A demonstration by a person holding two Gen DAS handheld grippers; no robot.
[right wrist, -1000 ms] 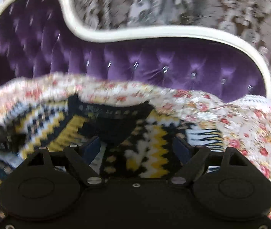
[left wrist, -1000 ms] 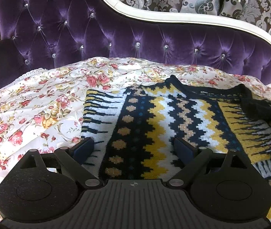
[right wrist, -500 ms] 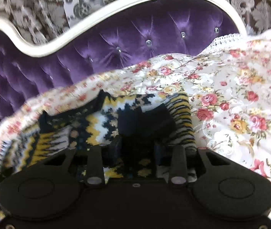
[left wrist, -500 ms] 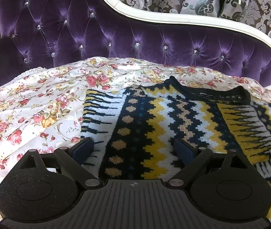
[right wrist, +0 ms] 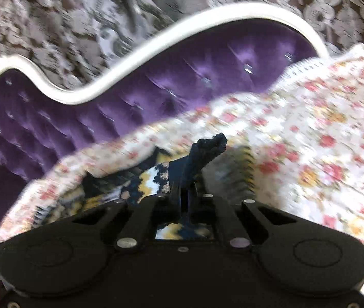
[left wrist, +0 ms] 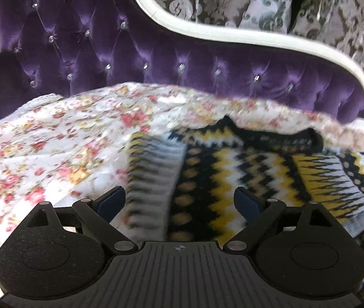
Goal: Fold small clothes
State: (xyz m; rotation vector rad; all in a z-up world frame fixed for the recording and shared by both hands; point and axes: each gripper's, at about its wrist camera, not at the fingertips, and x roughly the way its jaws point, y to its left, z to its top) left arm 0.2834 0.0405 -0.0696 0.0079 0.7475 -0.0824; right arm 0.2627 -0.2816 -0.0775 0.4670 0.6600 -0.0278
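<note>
A small knitted sweater (left wrist: 233, 169) with navy, yellow and white zigzag bands lies on the floral bedspread (left wrist: 53, 148). My left gripper (left wrist: 179, 200) is open and empty, low over the sweater's near left part, its blue pads (left wrist: 110, 201) wide apart. My right gripper (right wrist: 185, 177) is shut on a dark navy edge of the sweater (right wrist: 207, 146), which bunches up beyond the fingers. The rest of the sweater (right wrist: 141, 179) hangs below and to the left in the blurred right wrist view.
A purple tufted headboard (left wrist: 156, 51) with a white curved frame (left wrist: 207, 29) rises behind the bed. Damask curtains (left wrist: 310, 7) hang behind it. The floral bedspread (right wrist: 323, 141) spreads to the right of my right gripper.
My right gripper has closed on the sweater's navy edge and lifted it, tilting. The left gripper stays open and has shifted slightly over the sweater.
</note>
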